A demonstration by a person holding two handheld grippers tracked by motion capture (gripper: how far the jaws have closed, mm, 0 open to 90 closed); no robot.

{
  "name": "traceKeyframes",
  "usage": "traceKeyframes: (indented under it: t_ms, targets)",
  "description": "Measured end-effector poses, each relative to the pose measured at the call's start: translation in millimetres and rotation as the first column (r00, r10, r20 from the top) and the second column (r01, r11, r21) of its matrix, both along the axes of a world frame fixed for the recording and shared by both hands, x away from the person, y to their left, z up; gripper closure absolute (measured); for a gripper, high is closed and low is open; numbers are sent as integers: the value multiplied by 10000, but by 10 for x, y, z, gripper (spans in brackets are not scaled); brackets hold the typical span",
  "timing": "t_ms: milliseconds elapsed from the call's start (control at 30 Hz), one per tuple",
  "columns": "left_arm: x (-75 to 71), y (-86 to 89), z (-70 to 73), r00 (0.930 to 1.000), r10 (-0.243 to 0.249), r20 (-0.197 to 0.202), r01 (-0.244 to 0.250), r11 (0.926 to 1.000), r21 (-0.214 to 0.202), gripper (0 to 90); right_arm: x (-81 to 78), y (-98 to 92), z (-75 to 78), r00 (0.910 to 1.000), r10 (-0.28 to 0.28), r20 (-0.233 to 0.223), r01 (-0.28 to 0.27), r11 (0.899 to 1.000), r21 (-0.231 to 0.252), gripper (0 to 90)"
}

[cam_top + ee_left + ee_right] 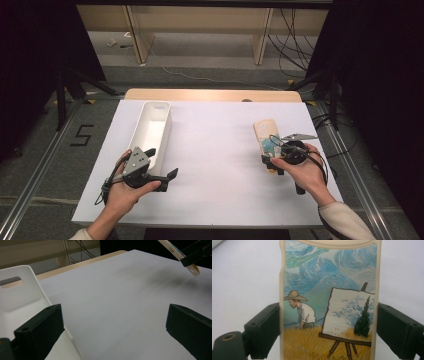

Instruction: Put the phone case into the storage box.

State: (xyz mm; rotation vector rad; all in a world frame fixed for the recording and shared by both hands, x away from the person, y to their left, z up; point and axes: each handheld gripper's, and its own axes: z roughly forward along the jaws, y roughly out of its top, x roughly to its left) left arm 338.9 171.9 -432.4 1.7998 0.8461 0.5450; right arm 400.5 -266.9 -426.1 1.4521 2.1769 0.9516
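- The phone case point(329, 302) is clamped by its two long edges between the jaws of the right gripper point(280, 159), toward the right side of the white table point(220, 165); in the left gripper view it appears lifted off the surface, tilted.
- Its printed side, a painter in a straw hat at an easel in a wheat field under swirling blue sky, faces the right gripper's camera.
- The left gripper point(159, 169) has its jaws spread wide with nothing between them, one jaw at the near end of the white bin point(150, 131).
- The white bin is long and narrow, with a handle slot in its end wall, on the table's left side, well apart from the phone case.
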Motion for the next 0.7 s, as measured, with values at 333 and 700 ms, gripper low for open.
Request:
traceKeyframes:
  t_ms: [333,700]
  targets:
    - [1,-2,3,10000,28,-1,-28,10000,-70,13,-11,90,25,9985,245,485,-259,9993,278,121]
    - [2,-9,5,10000,45,-13,-45,10000,-89,14,-7,183,38,9945,528,901,-573,9972,480,121]
